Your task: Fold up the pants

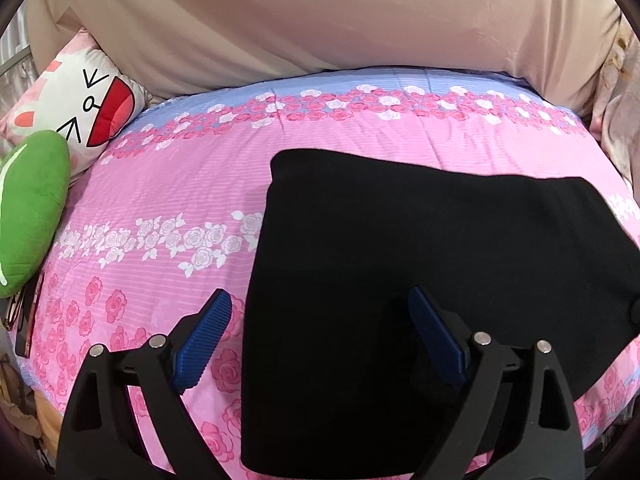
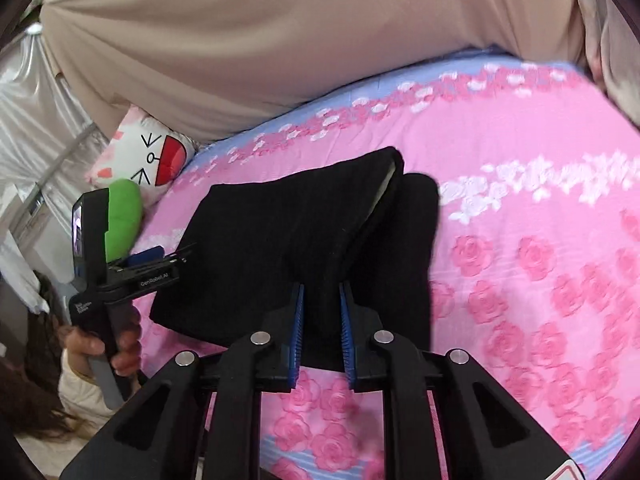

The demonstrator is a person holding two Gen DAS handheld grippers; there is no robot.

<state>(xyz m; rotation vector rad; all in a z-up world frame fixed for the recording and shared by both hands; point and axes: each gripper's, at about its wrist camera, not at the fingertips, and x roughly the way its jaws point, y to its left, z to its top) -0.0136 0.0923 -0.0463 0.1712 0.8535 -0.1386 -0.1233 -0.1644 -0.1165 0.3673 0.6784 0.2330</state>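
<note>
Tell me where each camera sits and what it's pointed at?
Left wrist: rides the left tongs, open above the black pants on the pink bedspread.
Right wrist: rides the right tongs, pinching the pants; a hand holds the left tongs.
Shared: pants, bedspread, green cushion, cartoon pillow.

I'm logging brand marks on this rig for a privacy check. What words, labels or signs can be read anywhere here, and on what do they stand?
"GenRobot.AI": white print on the body of the left claw, seen from the right wrist view.
Small white print on that claw's handle block: too small to read.
Red-edged sticker at the bottom right of the same view: cut off, unreadable.
Cushion: drawn cartoon face only, no words.
</note>
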